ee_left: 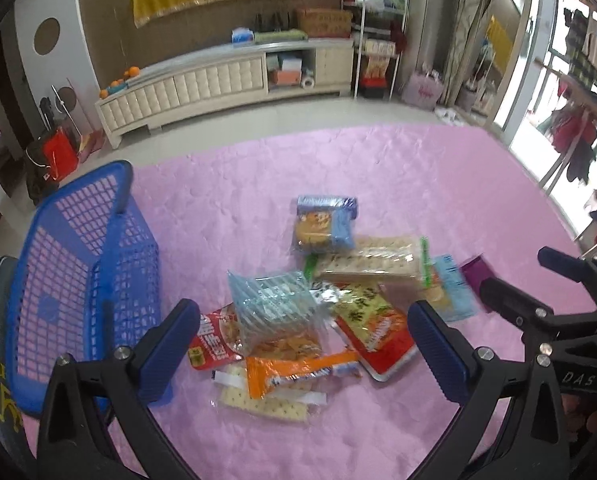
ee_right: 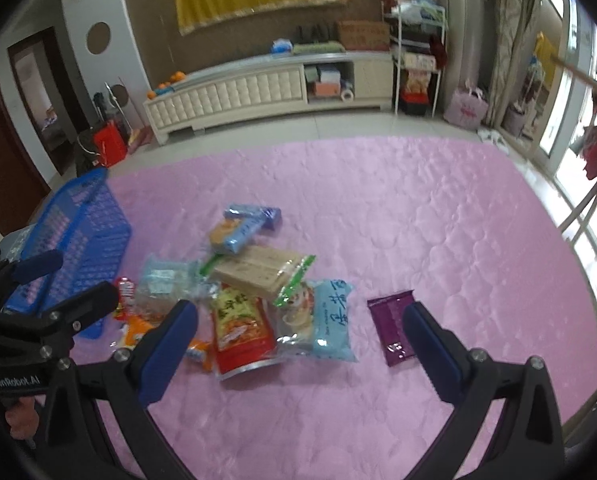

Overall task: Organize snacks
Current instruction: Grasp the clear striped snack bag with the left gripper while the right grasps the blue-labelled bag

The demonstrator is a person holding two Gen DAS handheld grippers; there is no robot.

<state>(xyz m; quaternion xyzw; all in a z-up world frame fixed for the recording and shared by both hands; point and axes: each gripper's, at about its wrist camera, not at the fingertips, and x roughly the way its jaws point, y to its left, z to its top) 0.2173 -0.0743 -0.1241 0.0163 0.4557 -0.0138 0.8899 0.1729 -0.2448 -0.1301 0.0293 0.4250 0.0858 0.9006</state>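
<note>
Snacks heaped on pink quilted mat, apparently floor-level.

we see bright daylight from the blown-out windows at right; soft focus, slight blur, fisheye bending, dark corners.

1. Your mat: pink quilted cloth, soft matt sheen.
2. Basket: blue plastic lattice, smooth.
3. Snack packs: glossy crinkled plastic film; purple pack glossy too.
4. Your pads: ribbed blue, matt.
</note>
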